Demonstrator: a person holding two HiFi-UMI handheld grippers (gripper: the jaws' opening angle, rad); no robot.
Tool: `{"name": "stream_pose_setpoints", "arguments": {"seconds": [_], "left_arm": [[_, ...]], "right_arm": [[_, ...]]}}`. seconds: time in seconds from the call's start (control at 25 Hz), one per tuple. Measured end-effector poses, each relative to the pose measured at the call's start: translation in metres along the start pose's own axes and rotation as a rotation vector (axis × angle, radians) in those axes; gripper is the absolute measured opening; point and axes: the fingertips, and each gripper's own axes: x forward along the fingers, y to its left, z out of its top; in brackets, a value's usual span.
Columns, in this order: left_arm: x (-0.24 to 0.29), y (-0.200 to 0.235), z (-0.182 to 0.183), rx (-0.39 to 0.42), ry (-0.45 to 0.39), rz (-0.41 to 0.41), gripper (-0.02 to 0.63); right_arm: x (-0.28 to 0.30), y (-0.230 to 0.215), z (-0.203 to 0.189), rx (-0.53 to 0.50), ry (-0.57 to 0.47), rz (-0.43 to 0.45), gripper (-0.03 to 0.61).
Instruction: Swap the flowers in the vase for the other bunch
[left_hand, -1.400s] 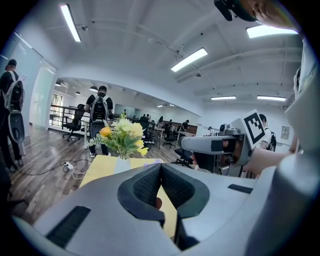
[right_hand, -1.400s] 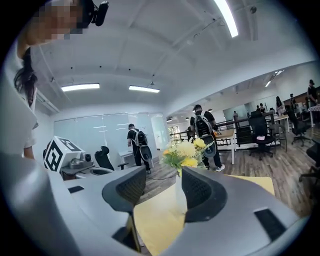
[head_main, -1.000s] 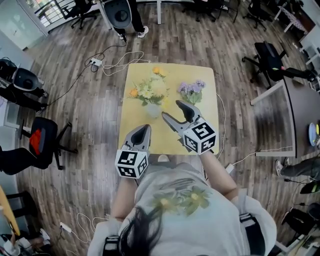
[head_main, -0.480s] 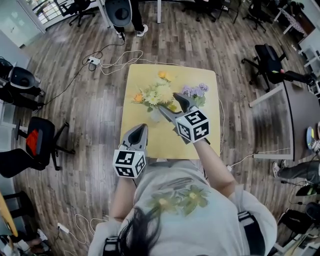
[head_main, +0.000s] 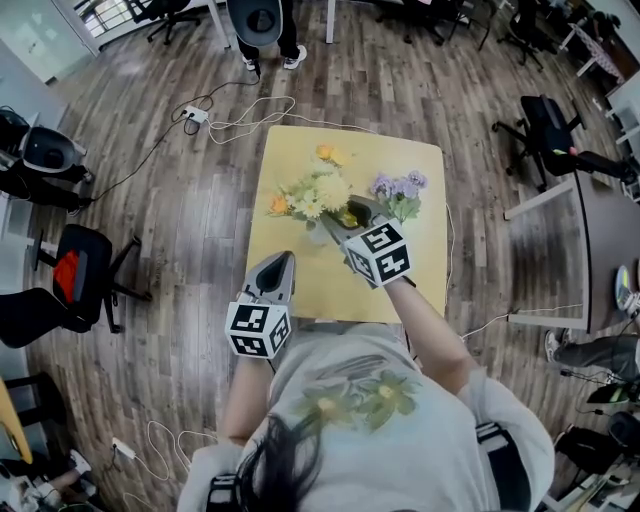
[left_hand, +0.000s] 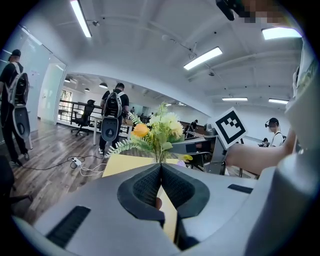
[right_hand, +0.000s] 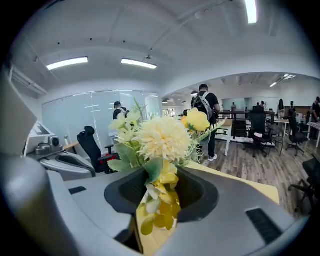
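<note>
A yellow-and-white bunch (head_main: 312, 192) stands in a vase on the yellow table (head_main: 415, 270); my right gripper hides most of the vase in the head view. A purple bunch (head_main: 400, 192) lies to its right. My right gripper (head_main: 345, 215) has just been closing around the yellow-and-white bunch below its blooms. In the right gripper view, leaves and small yellow blossoms (right_hand: 160, 200) fill the gap of the right gripper (right_hand: 162, 175). My left gripper (head_main: 283, 260) hovers over the table's near left part, shut and holding nothing. In the left gripper view the left gripper (left_hand: 161, 167) points at the bunch (left_hand: 162, 127).
Cables and a power strip (head_main: 195, 113) lie on the wood floor beyond the table. A black chair with a red seat (head_main: 80, 280) stands at left, a dark desk (head_main: 600, 250) and chair (head_main: 555, 125) at right. People stand in the room behind.
My right gripper has moved away from me to the yellow-and-white bunch, and its jaws have narrowed around it. My left gripper has edged forward over the table's near edge.
</note>
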Motion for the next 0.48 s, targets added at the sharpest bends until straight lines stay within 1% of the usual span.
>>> {"name": "stream_pose_setpoints", "arguments": {"seconds": [0.2,0.28,0.48], "left_arm": [[0.005,0.002,-0.001,-0.007,0.005,-0.005,0.018],[0.008,0.002,-0.002,-0.005,0.005,-0.009,0.018],[0.012,-0.003,-0.003,-0.002,0.009,-0.018,0.018]], "right_arm": [[-0.001,0.0,0.004,-0.013,-0.036,0.004,0.107],[-0.003,-0.001,0.005,-0.02,-0.054,0.004,0.092],[-0.012,-0.001,0.017,-0.052,-0.108,0.009,0.078]]}}
